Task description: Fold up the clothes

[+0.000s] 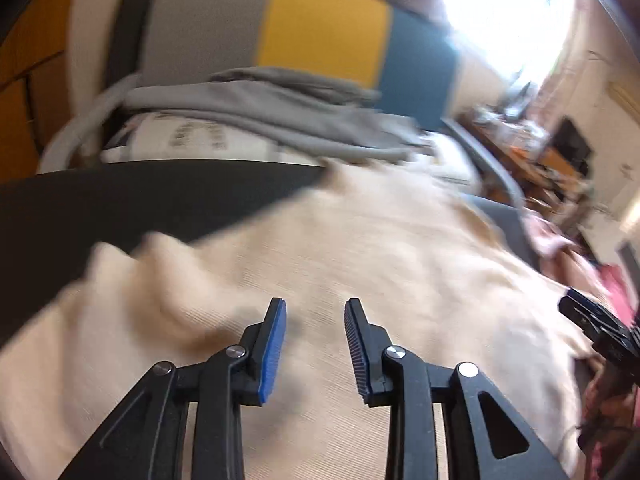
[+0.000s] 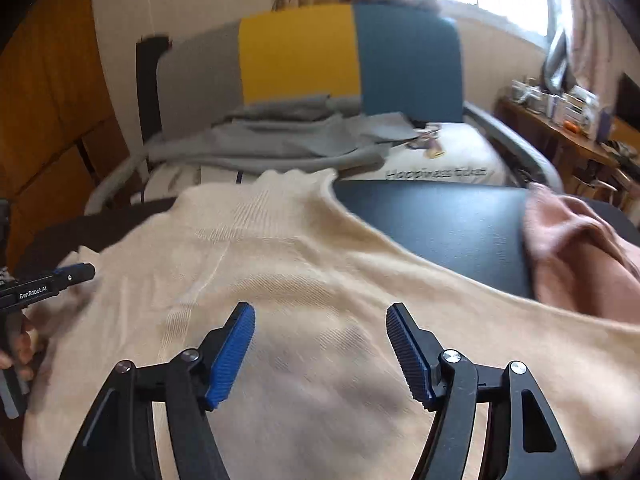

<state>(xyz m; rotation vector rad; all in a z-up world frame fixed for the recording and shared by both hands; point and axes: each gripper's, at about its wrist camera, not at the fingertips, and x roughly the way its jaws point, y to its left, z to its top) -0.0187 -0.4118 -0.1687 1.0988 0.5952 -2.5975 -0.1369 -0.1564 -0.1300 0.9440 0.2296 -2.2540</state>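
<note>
- At the far left of my right wrist view I see my left gripper [image 2: 80, 270] reaching in over the cream knit sweater's edge; in its own view its blue-padded fingers [image 1: 276, 344] stand partly apart with nothing between them, hovering just above the cloth.
- The cream ribbed knit sweater [image 2: 304, 300] lies spread across the dark flat table top [image 2: 436, 220], its high collar [image 2: 296, 180] towards the far edge. One part on the left bunches up in a soft ridge [image 1: 168, 280]; motion blur keeps me from telling whether it is a sleeve or a fold.
- My right gripper [image 2: 320, 354] hangs over the sweater's middle, jaws wide apart and empty.
- To the right, a dusty pink garment [image 2: 576, 252] sits crumpled at the table's edge, touching the sweater.
- Beyond the table, grey clothes [image 2: 280, 140] lie heaped on a seat with a grey, yellow and blue backrest [image 2: 298, 52]; I cannot tell if they are folded.
- My judgement: the sweater looks laid out, not folded into a compact shape, and the pink garment is loose, so folding remains.
</note>
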